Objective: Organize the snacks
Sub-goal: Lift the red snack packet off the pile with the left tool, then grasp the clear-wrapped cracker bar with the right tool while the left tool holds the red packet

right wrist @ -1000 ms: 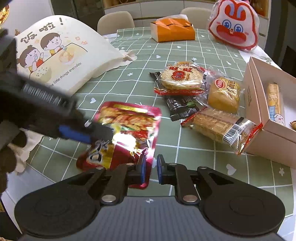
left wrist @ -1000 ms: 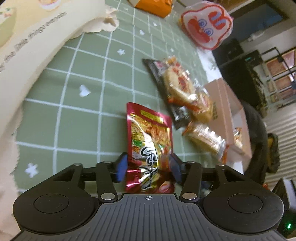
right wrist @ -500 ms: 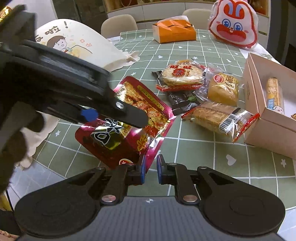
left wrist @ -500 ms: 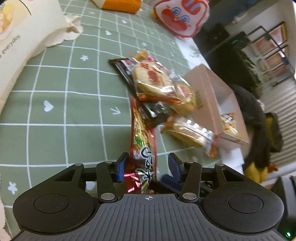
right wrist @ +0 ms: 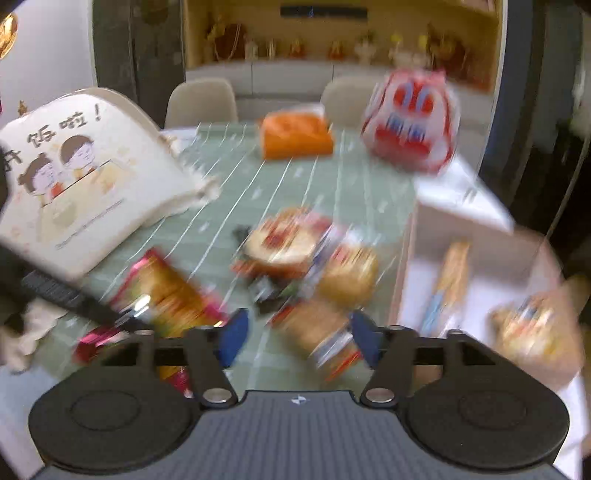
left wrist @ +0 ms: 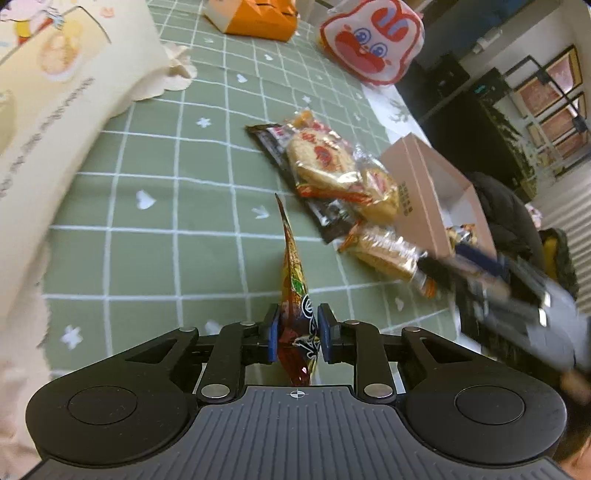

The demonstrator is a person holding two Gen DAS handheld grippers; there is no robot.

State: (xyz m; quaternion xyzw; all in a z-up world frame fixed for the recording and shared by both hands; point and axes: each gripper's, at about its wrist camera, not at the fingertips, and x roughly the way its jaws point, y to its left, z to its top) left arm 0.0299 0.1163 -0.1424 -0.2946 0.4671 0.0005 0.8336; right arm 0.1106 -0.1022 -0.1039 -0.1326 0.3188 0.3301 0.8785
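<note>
My left gripper (left wrist: 296, 338) is shut on a red foil snack bag (left wrist: 295, 284), held edge-on above the green checked tablecloth (left wrist: 166, 192); the bag also shows in the right wrist view (right wrist: 170, 299). My right gripper (right wrist: 299, 338) is open and empty, near a biscuit packet (right wrist: 321, 332); it appears blurred at the right of the left wrist view (left wrist: 480, 273). A round rice cracker pack (left wrist: 321, 162), a yellow bun pack (left wrist: 380, 192), a dark wrapper (left wrist: 328, 218) and the biscuit packet (left wrist: 388, 251) lie by an open pink box (left wrist: 432, 192).
A cream cartoon-print bag (left wrist: 55, 92) lies at the left. An orange box (left wrist: 258, 18) and a rabbit-face bag (left wrist: 373, 40) stand at the far end. The pink box (right wrist: 472, 258) holds snacks. Chairs stand beyond the table.
My left gripper closed on the red bag and lifted it edge-on. My right gripper opened from shut and moved fast toward the biscuit packet; its view is blurred.
</note>
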